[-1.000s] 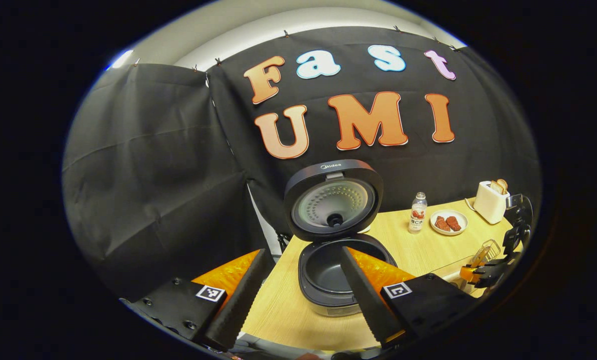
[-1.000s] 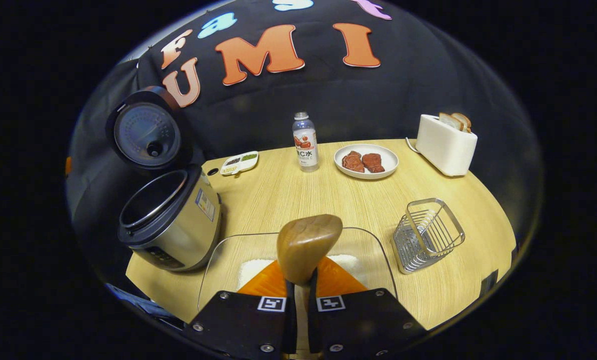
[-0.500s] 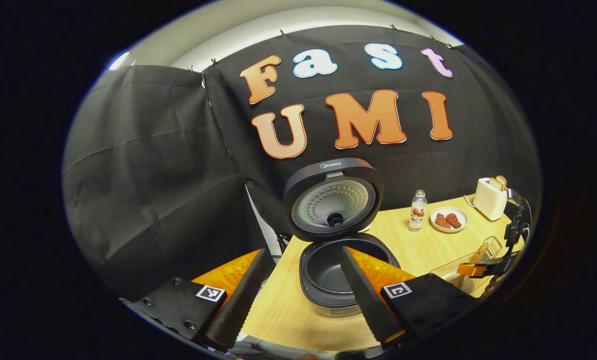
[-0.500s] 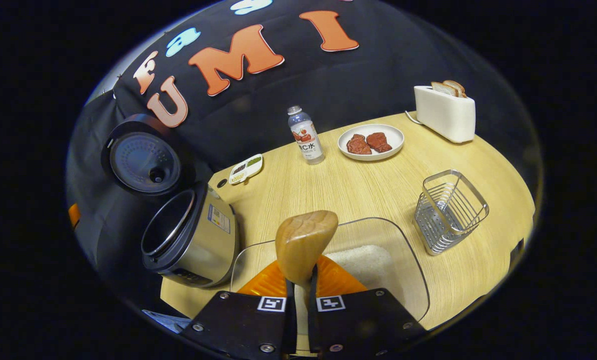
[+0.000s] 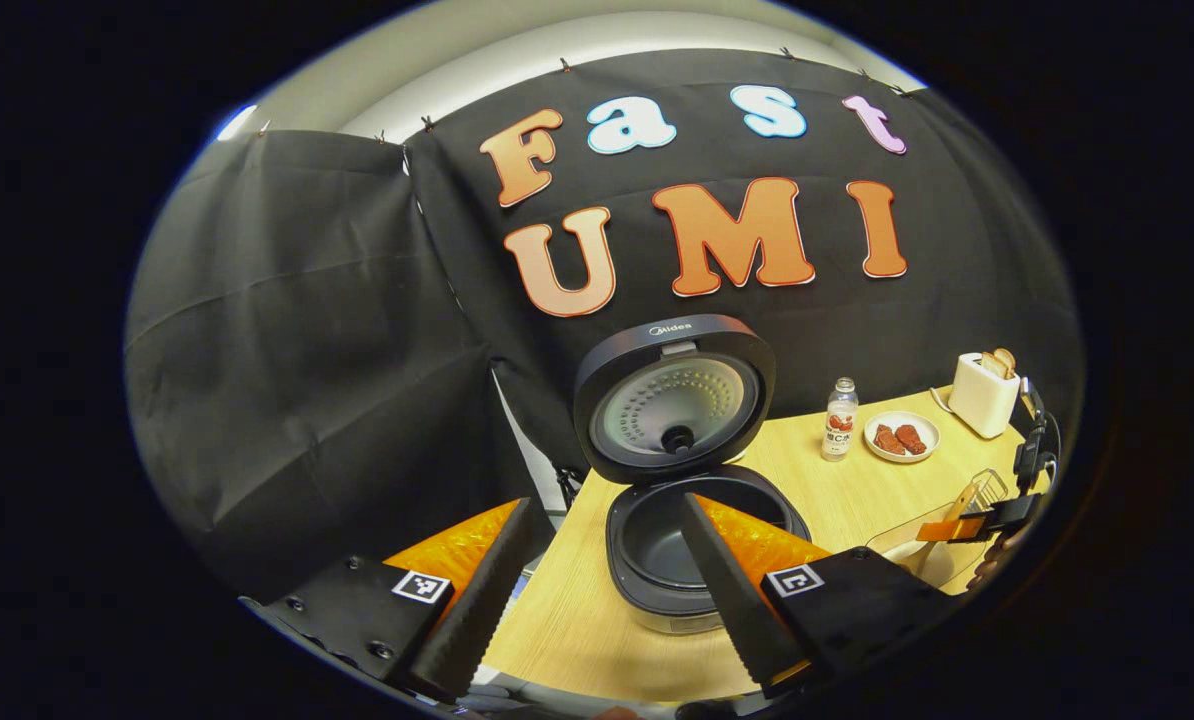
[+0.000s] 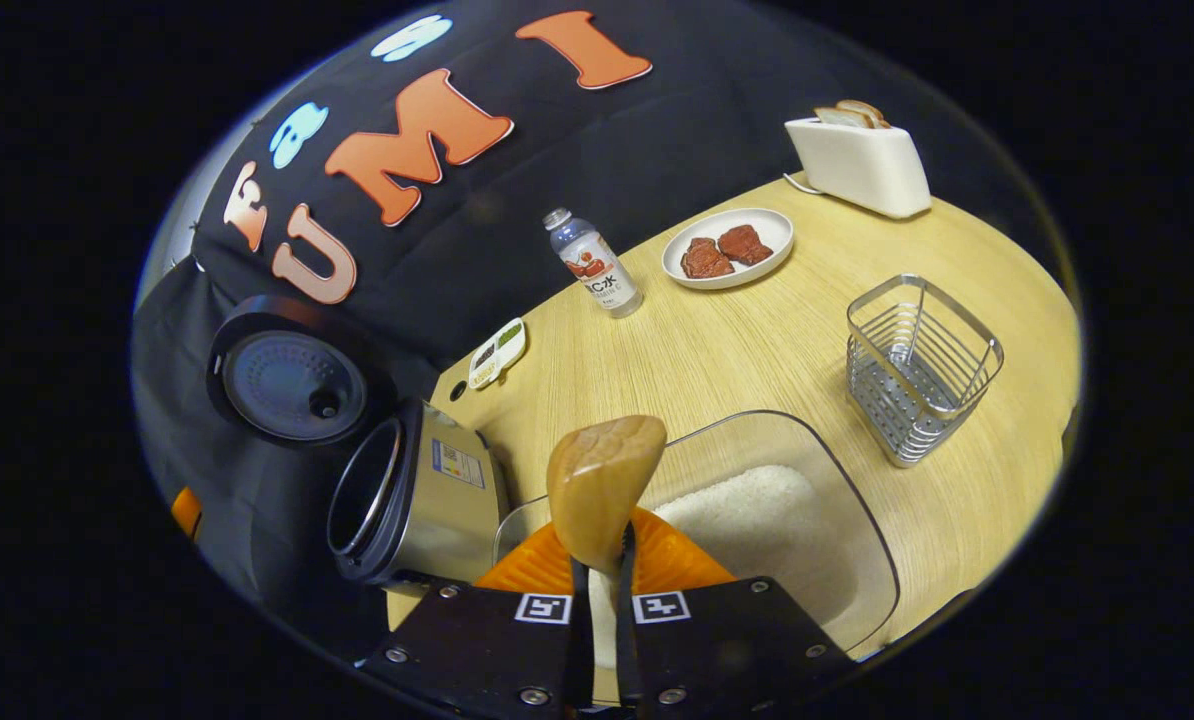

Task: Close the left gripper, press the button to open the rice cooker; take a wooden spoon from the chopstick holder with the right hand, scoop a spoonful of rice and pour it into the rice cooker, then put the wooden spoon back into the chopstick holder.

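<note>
The right gripper (image 6: 597, 600) pinched the wooden spoon (image 6: 602, 485), bowl pointing to twelve o'clock; the rice (image 6: 747, 515) lay at two o'clock, just below; left fingers (image 5: 472, 600) gaped wide.

Compared with a second ago, we see the right gripper (image 6: 597, 600) rolled over to one side: the pale wooden table (image 6: 757, 350) now slopes steeply across the right gripper view. The clear glass dish of white rice (image 6: 757, 520) sits further right in that view, and more rice shows. The silver-and-black rice cooker (image 6: 407, 490) now appears close beside the brown wooden spoon (image 6: 602, 480). In the left gripper view we note the right gripper (image 5: 987, 520) smaller and nearer the right edge. The open rice cooker (image 5: 692, 540) shifts slightly right there.
</note>
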Motion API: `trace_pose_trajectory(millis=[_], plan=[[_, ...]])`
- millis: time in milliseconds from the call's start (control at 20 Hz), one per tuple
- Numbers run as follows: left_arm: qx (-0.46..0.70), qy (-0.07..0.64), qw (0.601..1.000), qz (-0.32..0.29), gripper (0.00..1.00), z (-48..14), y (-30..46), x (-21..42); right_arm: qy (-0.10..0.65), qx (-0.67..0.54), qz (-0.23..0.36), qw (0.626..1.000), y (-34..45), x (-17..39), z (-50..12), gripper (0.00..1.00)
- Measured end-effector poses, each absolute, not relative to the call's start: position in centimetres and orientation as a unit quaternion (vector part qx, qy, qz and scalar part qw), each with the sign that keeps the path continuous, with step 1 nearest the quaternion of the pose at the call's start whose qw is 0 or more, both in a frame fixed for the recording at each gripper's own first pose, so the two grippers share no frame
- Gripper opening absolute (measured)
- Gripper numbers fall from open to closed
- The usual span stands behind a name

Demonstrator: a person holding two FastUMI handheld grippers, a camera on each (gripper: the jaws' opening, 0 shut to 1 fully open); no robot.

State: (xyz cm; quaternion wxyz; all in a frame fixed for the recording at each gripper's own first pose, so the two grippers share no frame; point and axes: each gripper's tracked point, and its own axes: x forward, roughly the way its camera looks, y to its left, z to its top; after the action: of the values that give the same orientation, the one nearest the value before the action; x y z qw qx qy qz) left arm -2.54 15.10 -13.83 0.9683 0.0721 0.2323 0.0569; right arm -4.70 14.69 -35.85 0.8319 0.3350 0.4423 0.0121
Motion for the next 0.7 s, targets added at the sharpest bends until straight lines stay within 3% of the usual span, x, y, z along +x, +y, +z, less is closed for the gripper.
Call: trace_pose_trajectory(millis=[550, 600, 700], plan=[[0.067, 0.237, 0.968, 0.046, 1.0, -13.6, 13.4, -2.3, 0.447, 0.466, 0.005, 0.764, 14.3, -5.3, -36.9, 0.08], [0.067, 0.238, 0.968, 0.047, 0.96, -13.7, 13.2, -2.4, 0.445, 0.482, 0.005, 0.755, 14.2, -5.5, -36.9, 0.08], [0.068, 0.238, 0.968, 0.048, 0.99, -13.7, 13.0, -2.5, 0.436, 0.51, 0.003, 0.742, 13.5, -5.7, -36.6, 0.08]])
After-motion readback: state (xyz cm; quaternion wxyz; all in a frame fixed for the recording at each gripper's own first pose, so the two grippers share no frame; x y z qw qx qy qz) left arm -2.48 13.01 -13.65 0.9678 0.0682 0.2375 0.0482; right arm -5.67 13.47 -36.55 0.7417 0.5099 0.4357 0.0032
